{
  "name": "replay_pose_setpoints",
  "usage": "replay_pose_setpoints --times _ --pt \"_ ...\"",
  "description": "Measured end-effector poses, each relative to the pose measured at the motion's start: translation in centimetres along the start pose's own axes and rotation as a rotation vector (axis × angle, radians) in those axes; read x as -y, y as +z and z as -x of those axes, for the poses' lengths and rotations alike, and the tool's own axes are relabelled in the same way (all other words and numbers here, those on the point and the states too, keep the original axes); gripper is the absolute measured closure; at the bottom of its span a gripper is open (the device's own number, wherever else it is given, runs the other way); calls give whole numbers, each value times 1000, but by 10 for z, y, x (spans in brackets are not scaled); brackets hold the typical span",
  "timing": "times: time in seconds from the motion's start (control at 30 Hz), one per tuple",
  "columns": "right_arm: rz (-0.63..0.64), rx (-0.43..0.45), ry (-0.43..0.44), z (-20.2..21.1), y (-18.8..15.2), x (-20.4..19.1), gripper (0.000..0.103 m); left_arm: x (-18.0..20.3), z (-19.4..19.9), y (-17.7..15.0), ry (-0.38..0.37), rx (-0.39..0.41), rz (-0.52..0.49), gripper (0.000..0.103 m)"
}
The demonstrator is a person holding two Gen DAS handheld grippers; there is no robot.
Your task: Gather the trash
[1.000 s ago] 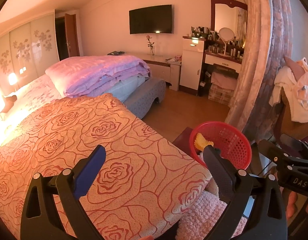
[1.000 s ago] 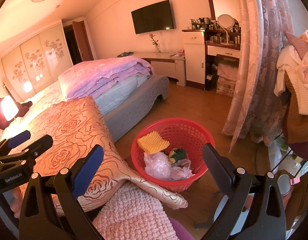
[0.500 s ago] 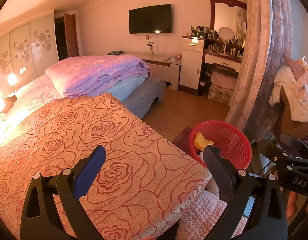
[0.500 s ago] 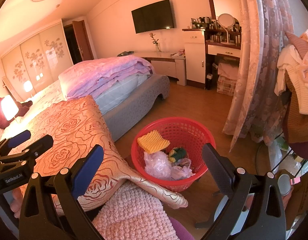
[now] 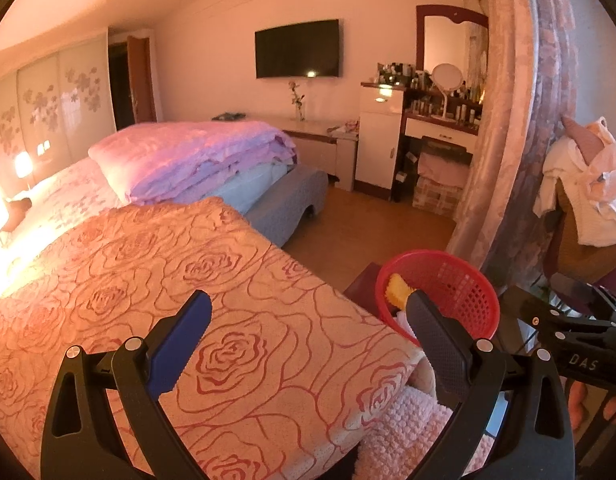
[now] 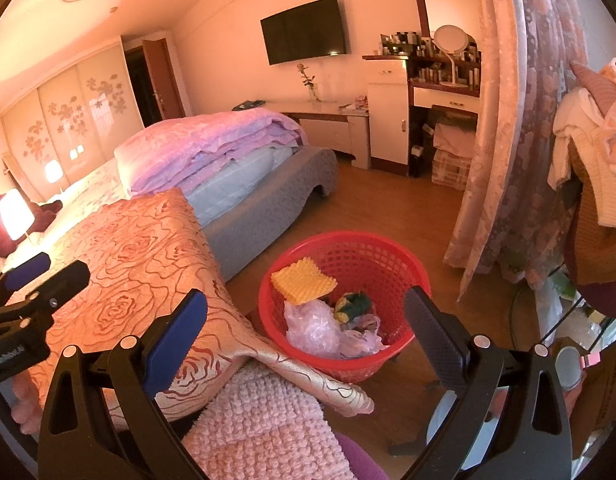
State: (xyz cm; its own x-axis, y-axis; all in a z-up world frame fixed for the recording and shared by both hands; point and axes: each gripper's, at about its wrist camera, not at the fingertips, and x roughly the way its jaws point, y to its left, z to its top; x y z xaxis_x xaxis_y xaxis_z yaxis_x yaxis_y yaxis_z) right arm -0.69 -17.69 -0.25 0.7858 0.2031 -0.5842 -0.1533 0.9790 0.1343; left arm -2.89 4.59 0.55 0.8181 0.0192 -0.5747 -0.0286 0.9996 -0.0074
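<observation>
A red plastic basket stands on the wooden floor beside the bed corner. Inside it lie a yellow ridged sponge, crumpled clear plastic bags and a green-and-yellow wad. My right gripper hangs open above the basket's near side, nothing between its fingers. In the left wrist view the basket shows past the bed's corner, and my left gripper is open over the rose-patterned bedspread, holding nothing. The left gripper also appears at the right wrist view's left edge.
A folded pink quilt lies on the bed. A pink knitted cloth sits just below me. Floral curtain, a clothes-draped chair, a dressing table with mirror and a wall television surround the open wooden floor.
</observation>
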Motion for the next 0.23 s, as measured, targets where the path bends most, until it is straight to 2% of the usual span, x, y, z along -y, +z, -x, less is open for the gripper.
replay_pose_setpoints --times 0.13,0.23 --pt "22 -24 8 -4 -5 -7 7 -26 7 1 74 2 45 9" --pt "72 -60 56 -13 -15 -30 7 -60 15 -6 168 1 94 9"
